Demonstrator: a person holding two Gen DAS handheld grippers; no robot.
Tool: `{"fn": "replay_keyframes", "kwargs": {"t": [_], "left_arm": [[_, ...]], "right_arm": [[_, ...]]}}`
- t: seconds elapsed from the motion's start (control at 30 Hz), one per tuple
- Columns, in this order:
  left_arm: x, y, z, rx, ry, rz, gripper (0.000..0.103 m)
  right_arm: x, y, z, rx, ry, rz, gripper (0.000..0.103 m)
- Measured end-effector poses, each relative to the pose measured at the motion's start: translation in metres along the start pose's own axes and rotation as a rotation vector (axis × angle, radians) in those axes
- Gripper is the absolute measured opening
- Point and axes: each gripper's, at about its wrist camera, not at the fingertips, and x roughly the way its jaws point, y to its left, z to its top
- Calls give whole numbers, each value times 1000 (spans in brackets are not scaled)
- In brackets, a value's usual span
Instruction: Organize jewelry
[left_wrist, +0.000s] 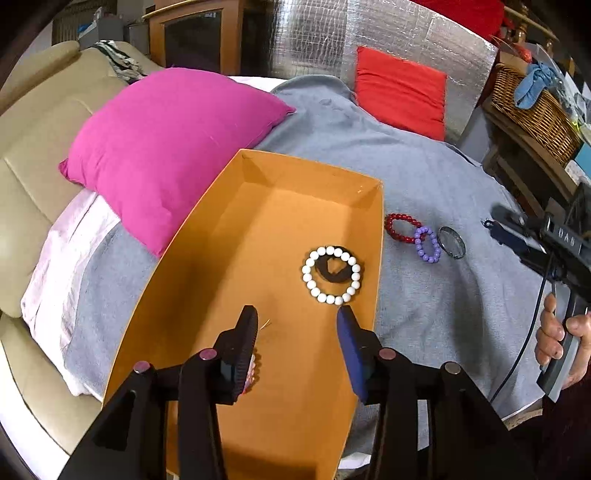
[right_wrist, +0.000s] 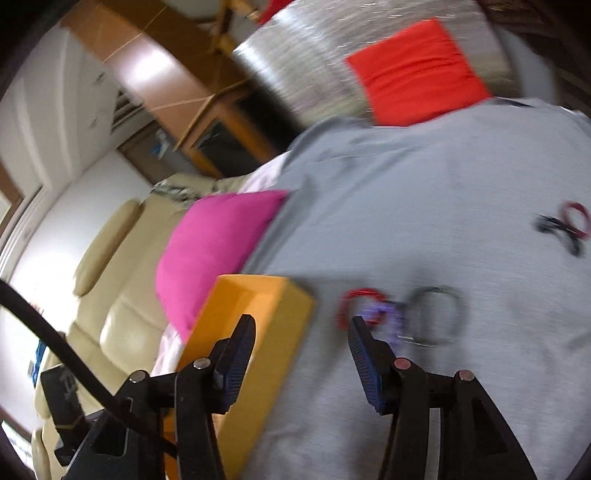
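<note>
An open orange box (left_wrist: 221, 236) lies on the grey blanket. Inside it a white bead bracelet (left_wrist: 331, 275) lies over a black ring (left_wrist: 334, 267); a pink bead piece (left_wrist: 253, 373) peeks out behind my left finger. My left gripper (left_wrist: 297, 317) is open and empty above the box floor. Right of the box lie a red bracelet (left_wrist: 400, 228), a purple bracelet (left_wrist: 427, 244) and a clear glass bangle (left_wrist: 451, 242). My right gripper (right_wrist: 301, 328) is open and empty over the box's edge (right_wrist: 269, 332), with the red bracelet (right_wrist: 354, 301), purple bracelet (right_wrist: 388, 317) and bangle (right_wrist: 436, 314) just beyond, blurred.
A magenta pillow (left_wrist: 166, 147) lies left of the box and a red cushion (left_wrist: 400, 90) stands at the back. More dark and red rings (right_wrist: 565, 225) lie far right on the blanket (right_wrist: 406, 203). A cream sofa (left_wrist: 33, 122) is at the left, a wicker basket (left_wrist: 532, 107) at the right.
</note>
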Motion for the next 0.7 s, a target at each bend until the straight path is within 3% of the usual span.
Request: {"fn": "replay_keyframes", "kwargs": {"t": [0.17,0.33,0.57,0.7], "left_arm": [[-10,-17,-4,-7,-3,21,46],[-20,-70,-5,89,-22,-11,55],[-16,-161,-8,259,-81,-25,65],[8,-211,-15,340,-42,-31,65]], "right_arm": [[-13,-53,5,146,54,-105,55],[-22,-72,10,192,84,-173,55],[-42,-70,11,118,66,-240,55],[-59,-73,11,80,32,-298,55]]}}
